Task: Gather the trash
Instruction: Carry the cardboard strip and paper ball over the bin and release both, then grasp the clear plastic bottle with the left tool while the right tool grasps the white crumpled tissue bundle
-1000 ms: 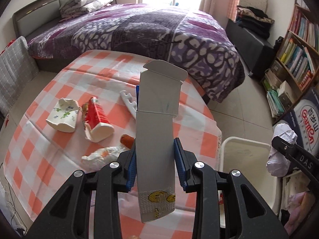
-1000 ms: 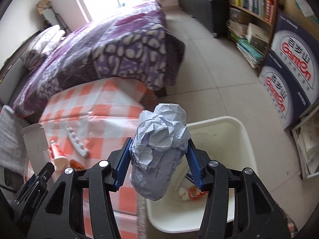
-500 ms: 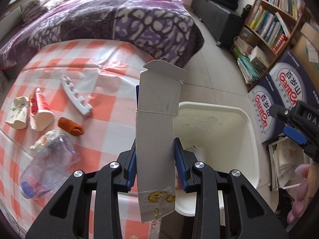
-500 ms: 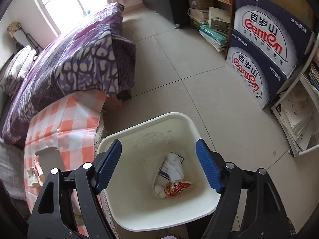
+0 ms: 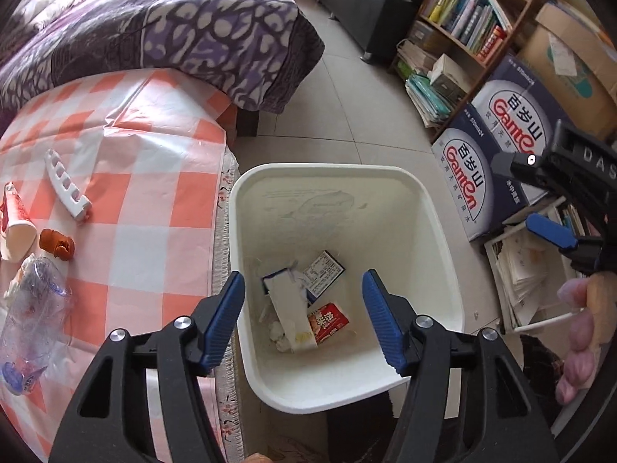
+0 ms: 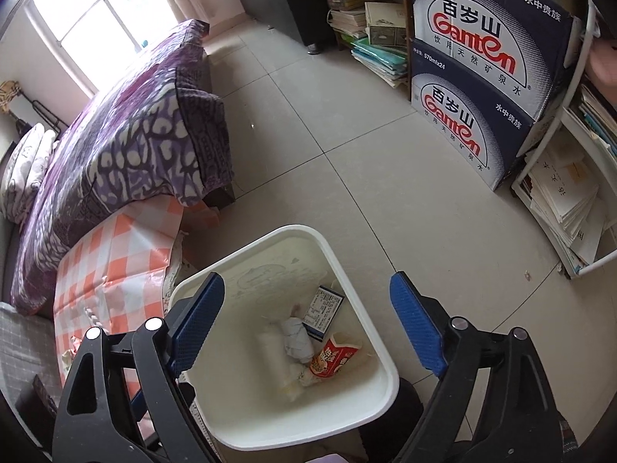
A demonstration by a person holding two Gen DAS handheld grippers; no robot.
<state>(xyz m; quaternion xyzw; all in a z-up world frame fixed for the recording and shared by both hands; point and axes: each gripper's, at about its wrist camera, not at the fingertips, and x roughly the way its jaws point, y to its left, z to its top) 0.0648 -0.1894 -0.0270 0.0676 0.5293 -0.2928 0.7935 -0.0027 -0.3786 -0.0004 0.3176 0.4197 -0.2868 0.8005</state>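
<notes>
A white trash bin stands on the floor beside the table with the orange checked cloth. In it lie the grey carton, a crumpled paper ball, a red snack wrapper and a dark-edged box. My left gripper is open and empty above the bin. My right gripper is open and empty above the bin too; it also shows in the left wrist view. On the table lie a white comb-like piece, an orange-brown scrap, a crushed clear bottle and a red-and-white cup.
A bed with a purple patterned cover stands behind the table. Blue Ganten water boxes and a bookshelf line the right side. Stacked papers lie on a low white rack. Tiled floor lies between bed and boxes.
My left gripper swung right from over the table to over the bin and opened; the grey carton dropped in. My right gripper let go of the paper ball, which lies in the bin.
</notes>
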